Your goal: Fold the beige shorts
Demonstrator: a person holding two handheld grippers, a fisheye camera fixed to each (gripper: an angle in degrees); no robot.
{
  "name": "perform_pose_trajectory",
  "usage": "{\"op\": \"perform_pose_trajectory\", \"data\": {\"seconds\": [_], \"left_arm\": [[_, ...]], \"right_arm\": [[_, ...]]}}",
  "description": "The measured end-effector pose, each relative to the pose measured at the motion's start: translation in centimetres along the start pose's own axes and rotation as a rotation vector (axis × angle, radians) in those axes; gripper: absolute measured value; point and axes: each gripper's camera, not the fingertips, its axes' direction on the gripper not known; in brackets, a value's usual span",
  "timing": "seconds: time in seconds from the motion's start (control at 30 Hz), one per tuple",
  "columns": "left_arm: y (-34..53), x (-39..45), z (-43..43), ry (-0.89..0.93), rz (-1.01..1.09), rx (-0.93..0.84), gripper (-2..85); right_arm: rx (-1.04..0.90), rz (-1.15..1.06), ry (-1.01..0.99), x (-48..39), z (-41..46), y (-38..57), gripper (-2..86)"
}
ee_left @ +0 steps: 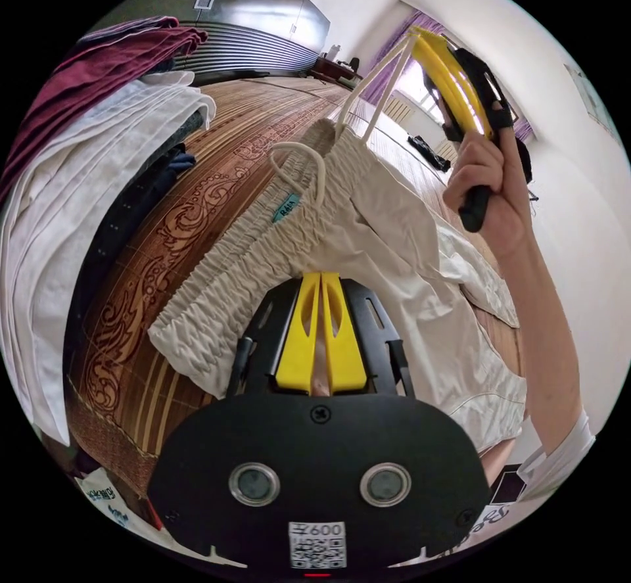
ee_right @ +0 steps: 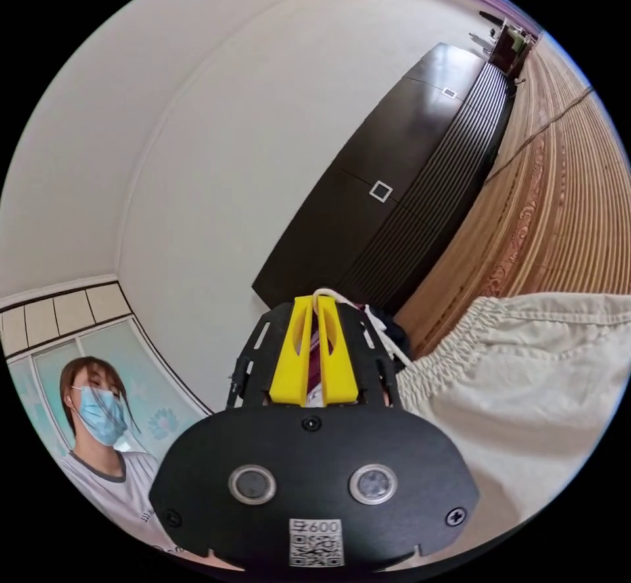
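Right gripper (ee_right: 320,303): yellow jaws nearly together, white drawstring (ee_right: 388,340) looped at tips; full grip on cord can't be confirmed. Beige shorts (ee_right: 519,379) lie w/ gathered waistband beside gripper, on woven mat (ee_right: 572,215). Dark ribbed headboard (ee_right: 407,202) runs along white wall. A masked person (ee_right: 98,425) stands near a window.

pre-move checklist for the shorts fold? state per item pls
1. Left gripper grip: jaws closed at the waistband of the beige shorts. Ok.
2. Right gripper grip: jaws shut on the white drawstring, not on the fabric. Not ok for folding.
3. Drawstring: pulled taut off the waistband, second loop lying loose. Not ok.
4. Shorts flat: lying on the bamboo mat, right leg area rumpled. Not ok.
5. Fold area: clothes pile sits beside the shorts, apart. Ok.
6. Hem alignment: far edge hidden. Cannot tell.
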Motion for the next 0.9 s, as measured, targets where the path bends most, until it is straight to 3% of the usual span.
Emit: {"op": "perform_pose_trajectory", "data": {"seconds": [0.33, 0.57, 0.7, 0.77, 0.9], "left_arm": [[-1.1, 0.1, -1.3, 0.014, -0.007, -0.001, 0.2], [-1.8, 0.3, -2.4, 0.010, -0.007, -0.003, 0.1], [-2.1, 0.2, -3.0, 0.023, -0.015, -0.004, 0.2], [-2.3, 0.2, -3.4, 0.021, -0.014, -0.004, 0.2], [-2.6, 0.1, -4.0, 0.032, -0.020, -0.006, 0.2]], "right_arm": [[0.163, -0.068, -0.053, -6.1, -9.4, -5.8, -0.9], [0.212, -0.149, 0.079, -8.3, -18.1, -5.4, -0.9], [0.368, 0.002, 0.197, -4.2, -25.5, -0.9, -0.8], [0.454, 0.148, 0.348, -1.0, -30.1, 2.9, -0.8], [0.539, 0.222, 0.421, 0.4, -30.8, 6.3, -0.5]]}}
